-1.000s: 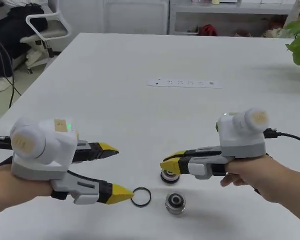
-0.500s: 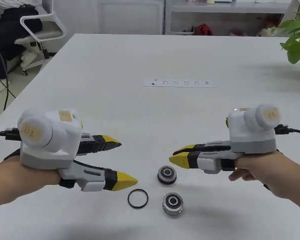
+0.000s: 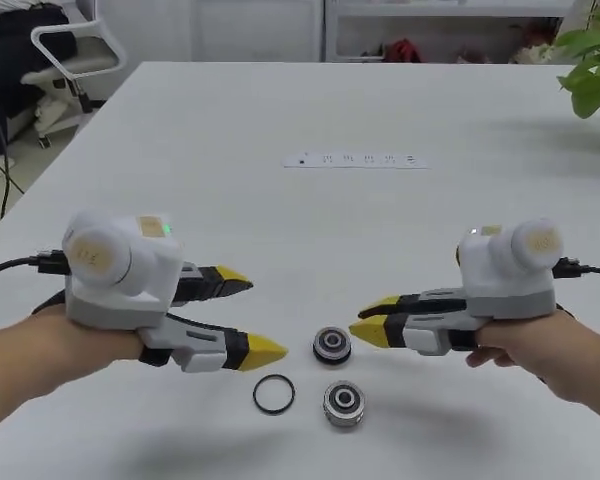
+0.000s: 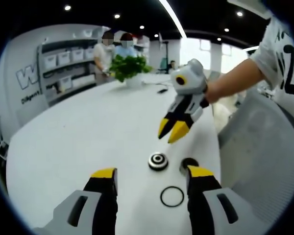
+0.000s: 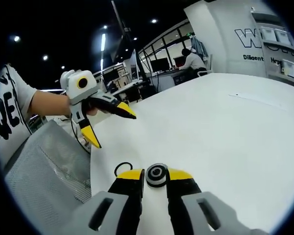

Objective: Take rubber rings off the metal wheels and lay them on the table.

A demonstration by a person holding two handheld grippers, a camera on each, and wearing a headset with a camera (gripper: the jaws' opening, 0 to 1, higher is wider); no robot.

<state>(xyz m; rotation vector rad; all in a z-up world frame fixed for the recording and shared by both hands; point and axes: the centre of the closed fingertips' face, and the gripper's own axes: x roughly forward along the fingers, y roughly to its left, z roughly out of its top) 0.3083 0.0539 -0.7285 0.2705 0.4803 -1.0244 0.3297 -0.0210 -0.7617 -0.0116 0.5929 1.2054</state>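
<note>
Two metal wheels lie on the white table, one (image 3: 332,344) farther and one (image 3: 343,402) nearer me. A loose black rubber ring (image 3: 274,394) lies flat to their left. My left gripper (image 3: 250,316) hovers open just above and left of the ring, holding nothing. My right gripper (image 3: 368,318) has its jaws only a narrow gap apart, a little right of the far wheel and clear of it. In the left gripper view the ring (image 4: 172,196) and a wheel (image 4: 158,161) lie ahead between the jaws. In the right gripper view a wheel (image 5: 157,175) sits just beyond the tips.
A white power strip (image 3: 355,159) lies flat farther back on the table (image 3: 280,120). A green plant (image 3: 590,75) stands at the far right edge. An office chair (image 3: 75,55) and shelving stand beyond the table.
My left gripper has lifted its lower tip off the ring and risen slightly. My right gripper has drawn back to the right, away from the far wheel. The ring and wheels stay put.
</note>
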